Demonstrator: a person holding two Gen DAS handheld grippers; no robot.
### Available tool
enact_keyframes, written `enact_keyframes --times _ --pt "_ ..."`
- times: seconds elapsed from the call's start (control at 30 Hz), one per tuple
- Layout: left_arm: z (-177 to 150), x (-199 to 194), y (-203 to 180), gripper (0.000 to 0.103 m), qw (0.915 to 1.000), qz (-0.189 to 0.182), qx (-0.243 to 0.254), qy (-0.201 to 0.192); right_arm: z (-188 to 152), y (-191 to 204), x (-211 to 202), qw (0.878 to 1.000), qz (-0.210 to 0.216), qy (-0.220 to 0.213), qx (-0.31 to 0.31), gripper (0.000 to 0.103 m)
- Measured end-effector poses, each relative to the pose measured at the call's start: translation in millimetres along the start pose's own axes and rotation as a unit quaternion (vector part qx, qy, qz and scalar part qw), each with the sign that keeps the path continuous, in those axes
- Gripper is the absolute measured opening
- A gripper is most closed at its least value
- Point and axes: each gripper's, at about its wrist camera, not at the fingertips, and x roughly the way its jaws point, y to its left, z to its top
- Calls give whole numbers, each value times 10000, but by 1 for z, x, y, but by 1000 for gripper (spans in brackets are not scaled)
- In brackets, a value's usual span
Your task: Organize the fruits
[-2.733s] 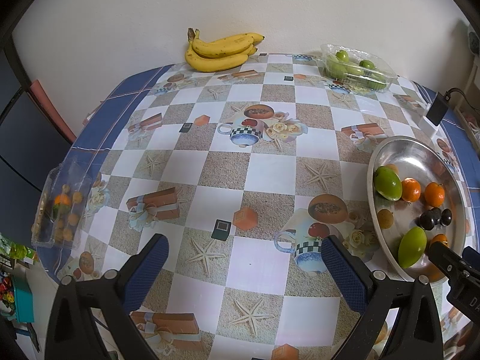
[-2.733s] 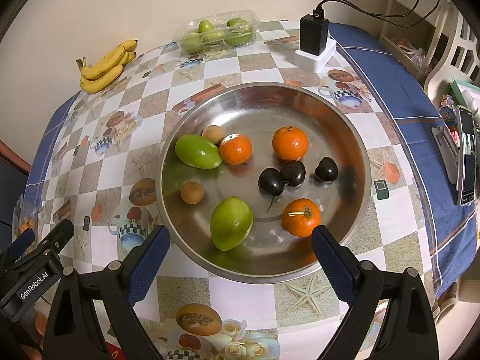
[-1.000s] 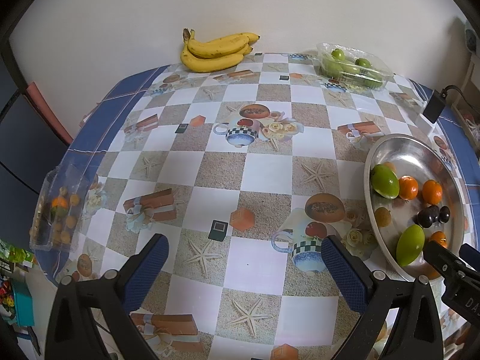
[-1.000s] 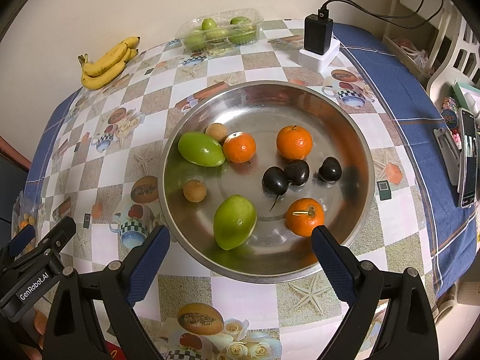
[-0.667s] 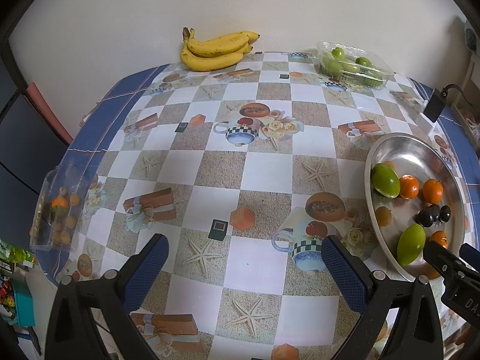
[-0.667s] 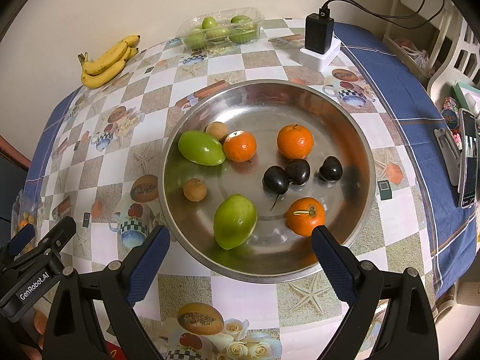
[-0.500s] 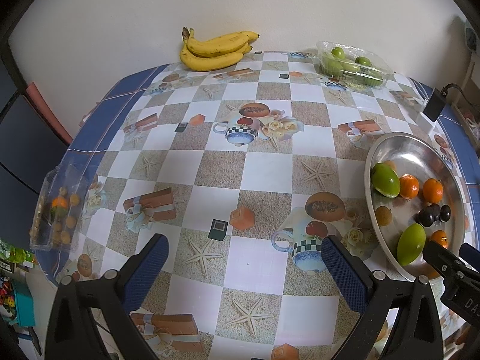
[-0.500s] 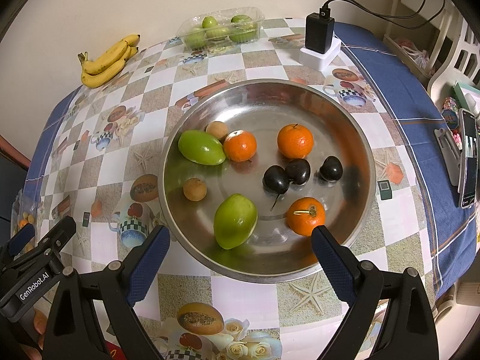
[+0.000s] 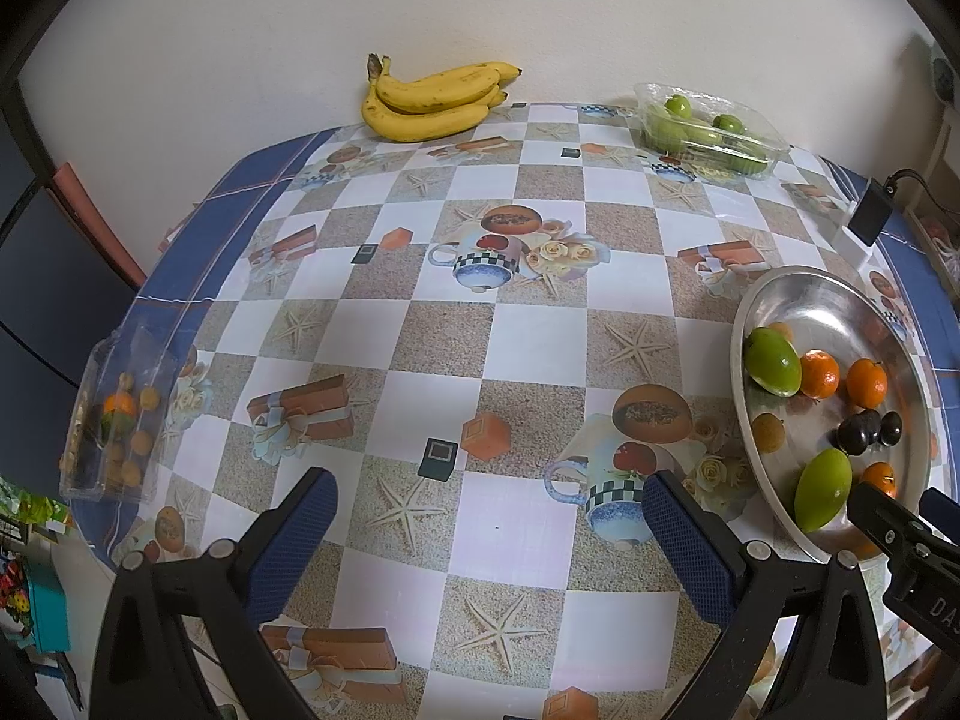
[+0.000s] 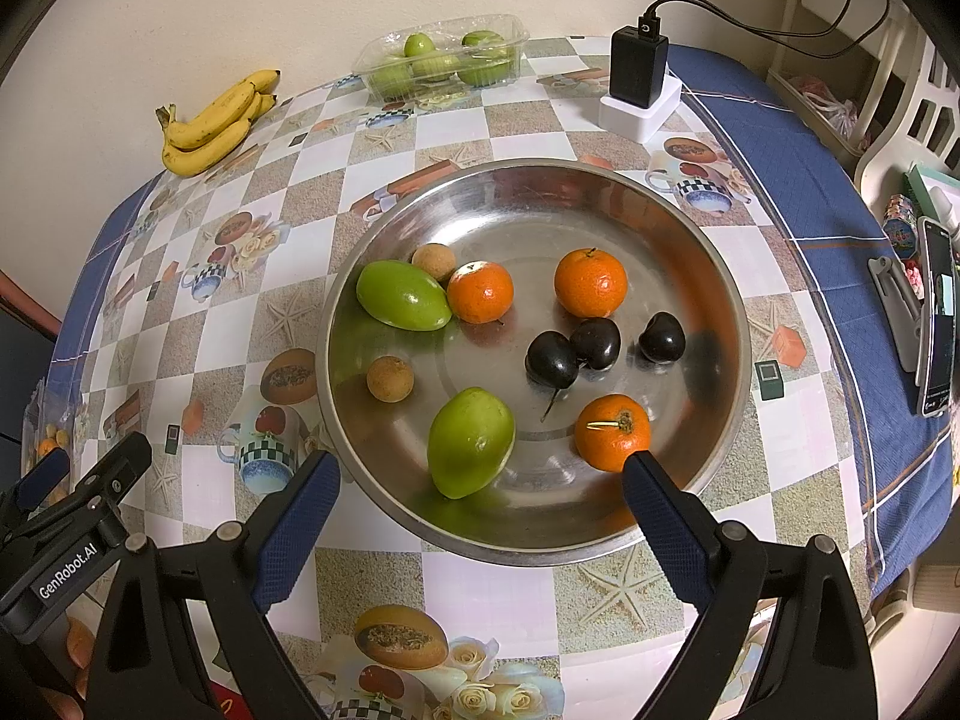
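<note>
Both the left gripper point(image 9: 489, 516) and right gripper point(image 10: 480, 495) are held with fingers spread wide, nothing grasped. Three orange mandarins point(image 10: 591, 282), two green mangoes point(image 10: 471, 441) and dark plums point(image 10: 600, 342) are contained in the round steel bowl point(image 10: 708, 276) on the checkered counter point(image 9: 456, 330).

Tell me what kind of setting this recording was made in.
Most likely a home dining or kitchen table: a patterned oilcloth tablecloth against a plain wall, loose fruit in a steel bowl beside bananas, and a plugged-in charger and phone at the edge.
</note>
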Motion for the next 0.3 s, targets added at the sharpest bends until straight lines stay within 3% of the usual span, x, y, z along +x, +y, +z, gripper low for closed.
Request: enact_keyframes --times 0.3 --pt "0 0 1 103 10000 -6 4 -6 1 0 0 10000 -1 1 -4 95"
